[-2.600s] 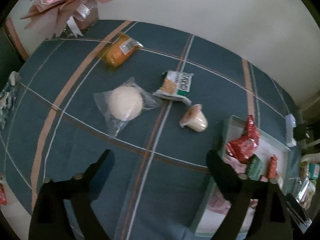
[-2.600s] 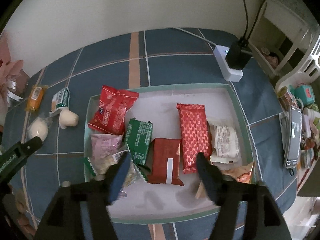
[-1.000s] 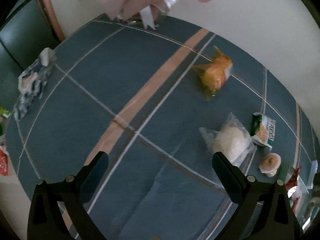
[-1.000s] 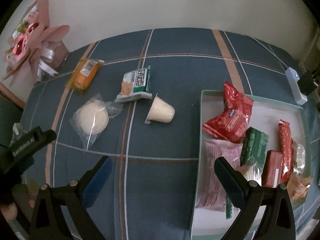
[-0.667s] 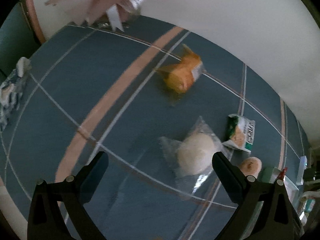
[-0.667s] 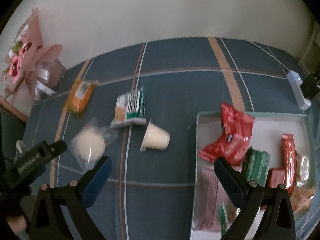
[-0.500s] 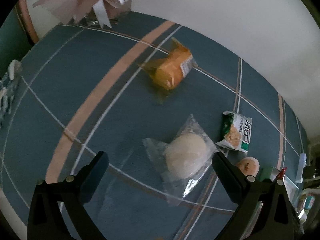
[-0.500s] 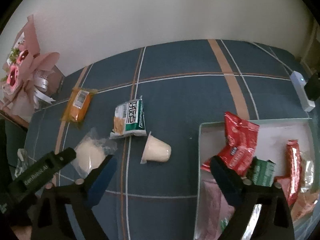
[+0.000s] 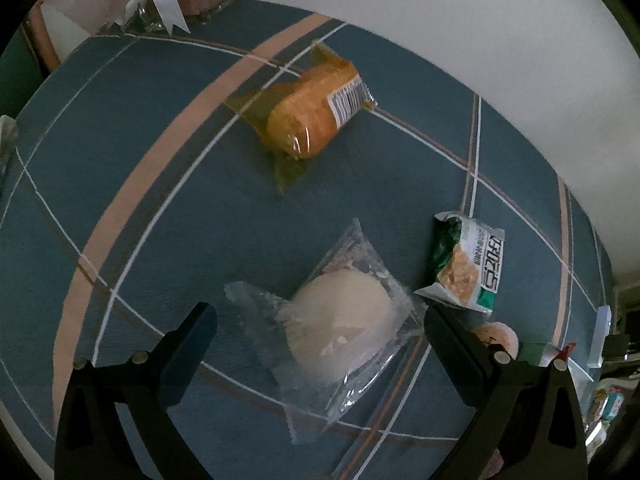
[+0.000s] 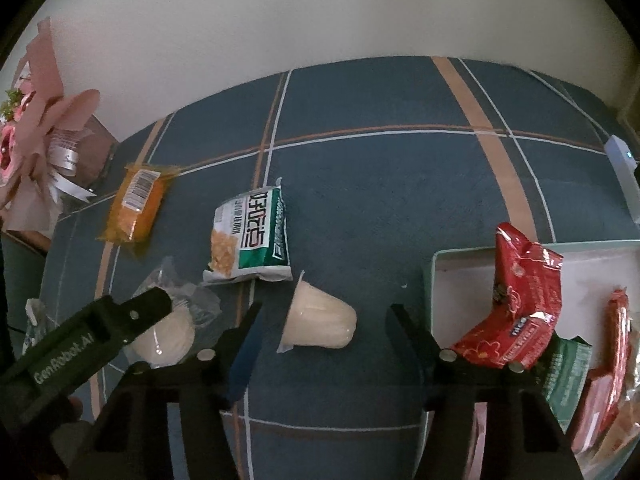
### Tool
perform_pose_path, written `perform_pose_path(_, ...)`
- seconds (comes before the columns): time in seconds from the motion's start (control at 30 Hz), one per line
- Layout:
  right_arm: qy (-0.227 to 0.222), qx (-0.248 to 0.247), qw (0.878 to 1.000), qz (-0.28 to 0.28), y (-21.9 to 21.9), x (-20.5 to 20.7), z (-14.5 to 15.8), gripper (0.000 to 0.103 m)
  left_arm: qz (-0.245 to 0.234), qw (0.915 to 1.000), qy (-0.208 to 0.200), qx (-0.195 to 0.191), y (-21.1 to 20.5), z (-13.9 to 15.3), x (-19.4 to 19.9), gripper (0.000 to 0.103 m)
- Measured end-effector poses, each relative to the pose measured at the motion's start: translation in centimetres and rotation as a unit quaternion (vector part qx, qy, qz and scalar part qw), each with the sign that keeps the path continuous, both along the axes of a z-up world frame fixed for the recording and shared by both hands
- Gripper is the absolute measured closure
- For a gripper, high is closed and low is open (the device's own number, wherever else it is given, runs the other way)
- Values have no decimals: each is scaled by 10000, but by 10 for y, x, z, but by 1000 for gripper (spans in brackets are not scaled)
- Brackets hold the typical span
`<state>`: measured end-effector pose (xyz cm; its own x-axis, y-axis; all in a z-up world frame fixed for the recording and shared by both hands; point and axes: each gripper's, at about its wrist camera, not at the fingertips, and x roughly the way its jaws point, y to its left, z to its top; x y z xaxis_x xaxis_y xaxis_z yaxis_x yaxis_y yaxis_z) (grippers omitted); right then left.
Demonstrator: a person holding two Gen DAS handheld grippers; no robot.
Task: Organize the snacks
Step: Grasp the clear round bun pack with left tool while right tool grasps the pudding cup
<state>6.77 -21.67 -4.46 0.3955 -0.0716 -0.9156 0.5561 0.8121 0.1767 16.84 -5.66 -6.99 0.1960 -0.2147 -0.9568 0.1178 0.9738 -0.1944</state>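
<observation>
A white bun in a clear wrapper [image 9: 340, 320] lies on the blue plaid cloth between the wide-apart fingers of my left gripper [image 9: 318, 320], which is open and not touching it. A pale jelly cup [image 10: 320, 320] lies on its side between the fingers of my right gripper [image 10: 326, 328]. Those jaws are closing, with a gap still showing on both sides of the cup. An orange cake packet [image 9: 308, 120] and a green-and-white snack packet [image 9: 468, 264] lie farther back. One finger [image 10: 148, 308] of the left gripper hangs over the bun [image 10: 168, 336] in the right wrist view.
A mint-rimmed tray [image 10: 432, 280] at the right holds red packets [image 10: 520, 300] and other snacks. A pink bouquet [image 10: 36, 120] stands at the back left by the wall. A white power strip [image 10: 624, 176] lies at the far right.
Both grippers have come down closer to the cloth. The bun has come between the left fingers. The right jaws have narrowed around the jelly cup.
</observation>
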Motion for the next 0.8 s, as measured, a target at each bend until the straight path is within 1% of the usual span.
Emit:
perform_pose_path(0.17,83,37,10000,-12,-1,5,-10,47,15,10000,42,-51,-4,-7,3,1)
perform_pose_path(0.23,111,101,9999,-24,-2,6,-16,49,-9,9999,38,-93,-8,-9,2,5)
perform_pose_path(0.3,103,110,9999,-30,-2,6,-18,51,-2,9998,66,-192,-10,-9,2,13)
perform_pose_path(0.33,99,92,9999,-33,-2,7,-19,52,4,9997,77,-227,-10,-10,1,14)
perform_pose_path(0.37,83,105,9999,-26,-2,7,-19,54,6,9997,70,-226,-11,-10,3,14)
perform_pose_path(0.43,45,161,9999,-19,-2,7,-19,58,22,9995,66,-308,-10,-10,3,22)
perform_pose_path(0.47,31,184,9998,-18,-1,7,-19,61,45,9993,79,-354,-11,-10,4,24)
perform_pose_path(0.53,21,186,9998,-11,-1,6,-19,62,56,9993,71,-371,-11,-10,5,26)
perform_pose_path(0.57,15,191,9998,-4,-1,6,-19,62,56,9993,60,-374,-11,-9,5,29)
perform_pose_path(0.67,-9,226,9997,-29,-2,4,-19,62,93,9993,48,-369,-9,-7,5,31)
perform_pose_path(0.7,-9,224,9997,-36,-2,4,-18,62,98,9993,36,-364,-9,-7,5,34)
perform_pose_path(0.8,4,223,9997,-43,-3,1,-15,62,150,9990,23,-426,-7,-4,4,37)
